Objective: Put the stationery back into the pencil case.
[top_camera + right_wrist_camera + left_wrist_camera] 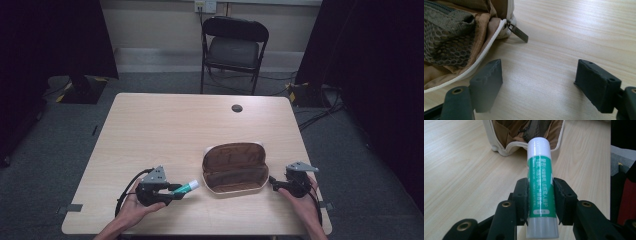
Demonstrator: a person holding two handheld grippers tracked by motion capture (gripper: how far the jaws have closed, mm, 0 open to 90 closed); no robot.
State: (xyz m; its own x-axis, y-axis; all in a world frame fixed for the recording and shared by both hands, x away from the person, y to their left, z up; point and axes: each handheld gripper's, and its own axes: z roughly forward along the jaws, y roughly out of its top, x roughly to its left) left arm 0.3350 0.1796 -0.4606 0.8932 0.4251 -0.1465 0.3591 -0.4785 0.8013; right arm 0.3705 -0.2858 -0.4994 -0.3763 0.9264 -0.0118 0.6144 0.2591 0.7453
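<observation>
The left gripper (176, 190) jaws pinch a green glue stick with white cap (540, 182), held just beside the open brown zip-up pencil case (234, 168) on the wooden surface (165, 130). The right gripper (274, 183) waits with jaws spread. Judging by this, pickup is done; dropping it inside remains.

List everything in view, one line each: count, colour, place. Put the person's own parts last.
glue stick: one, green with white cap, clamped in the left gripper, cap toward the case
pencil case: one, cream outside, brown lining, lying open at the table's near middle
zipper pull: one, metal, at the case's corner
table: one, light wood
cable hole: one, dark, far side of table
folding chair: one, black, beyond the table
left gripper: one, black, near left
right gripper: one, black, jaws apart, beside the case
hands: two, at bottom edge
</observation>
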